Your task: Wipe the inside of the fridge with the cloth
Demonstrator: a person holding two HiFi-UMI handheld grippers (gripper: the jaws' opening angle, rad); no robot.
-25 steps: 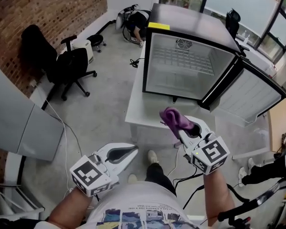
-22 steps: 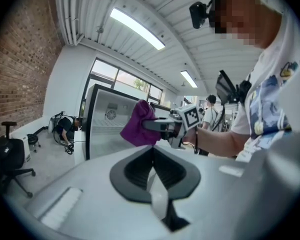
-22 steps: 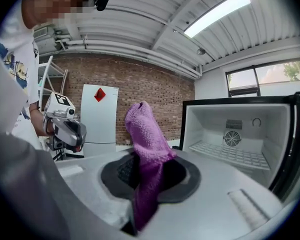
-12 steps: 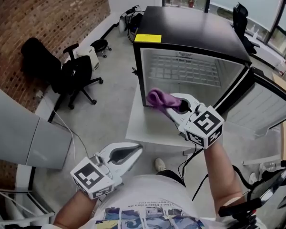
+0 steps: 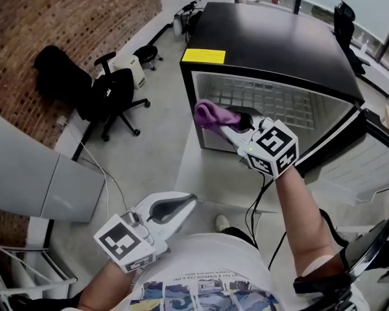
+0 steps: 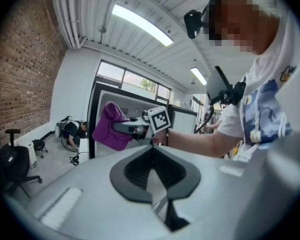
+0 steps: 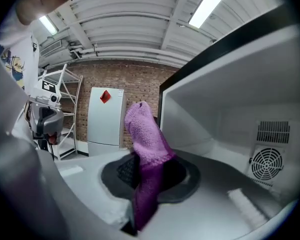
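- The fridge is standing with its door open.
- The right gripper is pinching the purple cloth at the left edge of the fridge opening.
- The left gripper is hovering low, its jaws pressed together on nothing.

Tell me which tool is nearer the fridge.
Right. The right tool, gripping the cloth, is up at the open front of the fridge. The left tool is held low by the person's body, well short of it.
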